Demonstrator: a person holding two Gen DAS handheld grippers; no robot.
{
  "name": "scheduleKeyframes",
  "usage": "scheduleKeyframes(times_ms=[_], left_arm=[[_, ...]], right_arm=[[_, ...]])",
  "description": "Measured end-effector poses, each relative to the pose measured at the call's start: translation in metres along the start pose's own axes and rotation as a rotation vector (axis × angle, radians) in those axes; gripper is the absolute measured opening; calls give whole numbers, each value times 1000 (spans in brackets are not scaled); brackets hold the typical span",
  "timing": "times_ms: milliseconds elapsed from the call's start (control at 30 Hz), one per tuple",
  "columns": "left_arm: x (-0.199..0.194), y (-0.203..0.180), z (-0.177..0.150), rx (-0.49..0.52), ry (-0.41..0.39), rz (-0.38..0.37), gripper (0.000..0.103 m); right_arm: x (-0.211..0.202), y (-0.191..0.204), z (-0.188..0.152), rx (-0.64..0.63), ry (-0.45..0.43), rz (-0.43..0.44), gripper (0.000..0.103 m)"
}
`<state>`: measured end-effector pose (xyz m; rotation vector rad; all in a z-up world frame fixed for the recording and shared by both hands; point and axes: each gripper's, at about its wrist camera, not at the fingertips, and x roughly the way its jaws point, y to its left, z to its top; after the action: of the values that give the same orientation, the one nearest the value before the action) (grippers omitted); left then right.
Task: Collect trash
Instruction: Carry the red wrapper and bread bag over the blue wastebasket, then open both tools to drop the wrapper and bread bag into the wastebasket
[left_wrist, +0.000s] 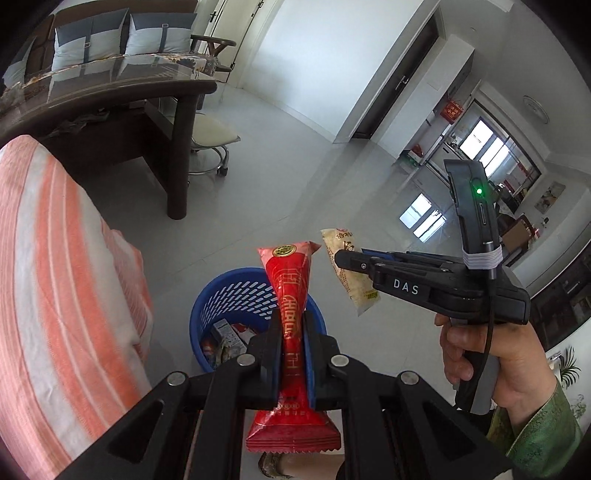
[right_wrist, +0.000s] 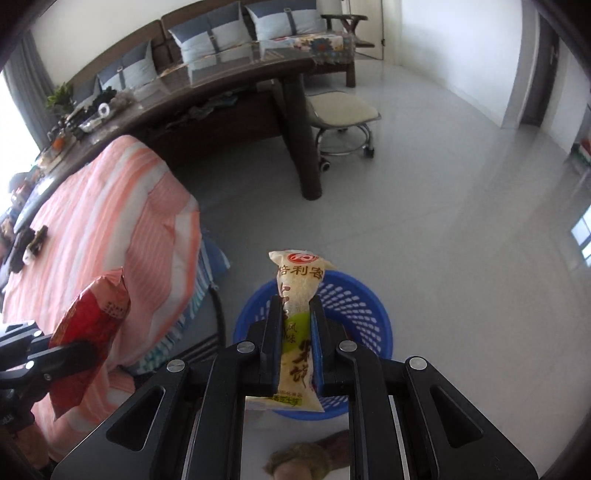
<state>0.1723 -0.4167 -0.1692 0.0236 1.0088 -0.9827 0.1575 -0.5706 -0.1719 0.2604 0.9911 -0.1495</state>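
Red wrapper (left_wrist: 291, 317): pinched tight in the left tool (left_wrist: 291, 332), hanging over the basket.
Cream wrapper (right_wrist: 299, 332): clamped in the right tool (right_wrist: 298, 332), above the same basket.
Blue basket (right_wrist: 354, 295): on the floor beside the striped bed (right_wrist: 110, 206), trash already inside.

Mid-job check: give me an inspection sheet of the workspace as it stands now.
Surface: glossy pale floor; striped cloth covers a table beside the bin.
Job's things: red wrapper, beige wrapper, blue basket on the floor, already holding trash.
Clutter: dark items on the striped cloth; oddments on the long wooden table.
Grippers: left gripper shut on red wrapper; right gripper shut on beige wrapper; both over the basket.
Cables: black cable by the right hand.
Surroundings: wheeled stool, cushioned sofa.
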Motion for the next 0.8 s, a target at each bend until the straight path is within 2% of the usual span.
scheduleKeyframes(times_ms=[167, 400, 433, 467, 533, 567, 600, 733, 767, 800], left_arm=[[51, 3, 2, -5, 49, 2, 10], [95, 2, 3, -5, 85, 12, 11], [100, 2, 3, -5, 90, 19, 14], [104, 1, 3, -5, 97, 24, 27], [108, 0, 4, -5, 92, 40, 50], [105, 1, 6, -3, 76, 50, 51], [100, 1, 7, -1, 67, 53, 51], [62, -5, 15, 16, -16, 50, 51], [48, -9, 16, 32, -48, 56, 51], [34, -12, 17, 51, -76, 63, 51]], right_arm=[[21, -27, -6, 53, 17, -4, 12], [36, -55, -9, 113, 47, 16, 12], [38, -58, -10, 118, 52, 21, 12], [41, -61, -11, 121, 59, 29, 13], [48, -64, -12, 124, 74, 39, 17], [50, -65, -13, 127, 79, 43, 25], [51, -64, -12, 130, 83, 44, 38], [32, -67, -8, 128, 11, 31, 43], [23, -66, -7, 126, -24, 17, 47], [14, -64, -5, 119, -65, 0, 56]])
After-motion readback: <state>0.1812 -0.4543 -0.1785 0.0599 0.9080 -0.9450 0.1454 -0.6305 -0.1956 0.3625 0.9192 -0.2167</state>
